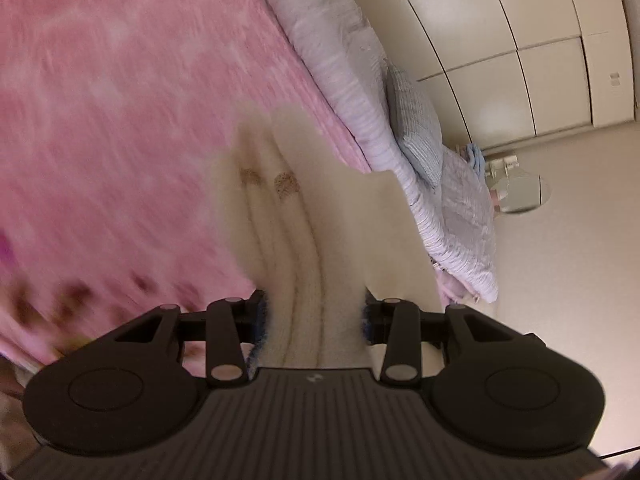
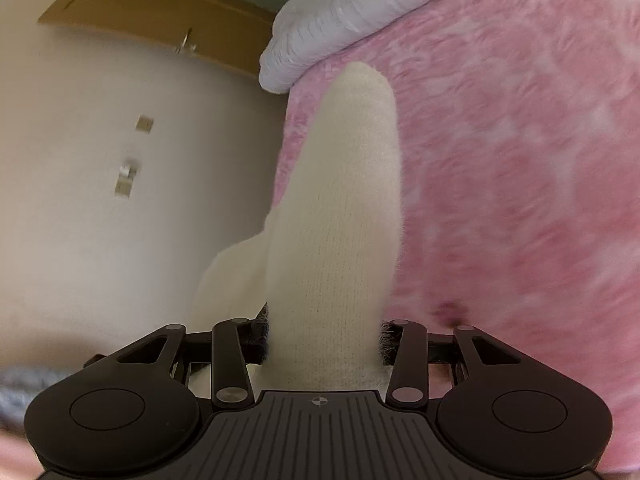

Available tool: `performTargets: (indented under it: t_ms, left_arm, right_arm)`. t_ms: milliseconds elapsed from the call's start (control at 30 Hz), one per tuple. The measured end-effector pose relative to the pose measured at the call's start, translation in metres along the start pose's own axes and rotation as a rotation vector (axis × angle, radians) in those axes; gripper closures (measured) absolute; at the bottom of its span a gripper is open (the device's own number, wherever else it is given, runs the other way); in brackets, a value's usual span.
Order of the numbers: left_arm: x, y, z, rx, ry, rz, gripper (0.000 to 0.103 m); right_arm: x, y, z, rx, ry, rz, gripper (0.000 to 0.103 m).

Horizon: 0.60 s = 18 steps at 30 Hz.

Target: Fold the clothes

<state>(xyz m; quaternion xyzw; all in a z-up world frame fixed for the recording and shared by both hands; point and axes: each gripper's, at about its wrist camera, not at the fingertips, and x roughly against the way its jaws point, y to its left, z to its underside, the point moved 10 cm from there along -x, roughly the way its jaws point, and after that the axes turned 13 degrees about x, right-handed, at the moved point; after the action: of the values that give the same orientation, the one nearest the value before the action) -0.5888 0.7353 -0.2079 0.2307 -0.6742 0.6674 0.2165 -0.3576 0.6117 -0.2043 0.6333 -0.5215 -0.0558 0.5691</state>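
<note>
Both claws clamp the cream sweater [image 2: 336, 208]: left claw [image 1: 314, 320], right claw [image 2: 324, 340]. It hangs lengthwise ahead of each, over the pink bed [image 1: 120, 100].

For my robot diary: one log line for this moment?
left gripper: shut on cream sweater | right gripper: shut on cream sweater | below: pink blanket

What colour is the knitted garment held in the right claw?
Cream white, a plain fuzzy knitted garment; it shows best in the right wrist view.
</note>
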Motion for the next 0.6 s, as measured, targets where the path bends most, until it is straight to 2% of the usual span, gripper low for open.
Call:
performTargets:
  t_ms: [133, 300, 433, 600]
  left_arm:
    - [0.040, 0.024, -0.068, -0.054, 0.040, -0.016, 0.067]
    - [0.061, 0.051, -0.136, -0.066, 0.040, -0.010, 0.067]
    - [0.067, 0.069, -0.175, -0.044, 0.017, -0.018, 0.067]
    - [0.058, 0.095, -0.221, -0.045, -0.022, -0.040, 0.067]
  right_arm:
    - [-0.070, 0.052, 0.003, -0.047, -0.060, -0.002, 0.062]
    - [-0.134, 0.088, -0.005, -0.077, -0.090, 0.001, 0.061]
    - [-0.176, 0.101, -0.016, -0.064, -0.078, 0.009, 0.062]
    - [-0.229, 0.098, -0.031, -0.053, -0.062, -0.021, 0.062]
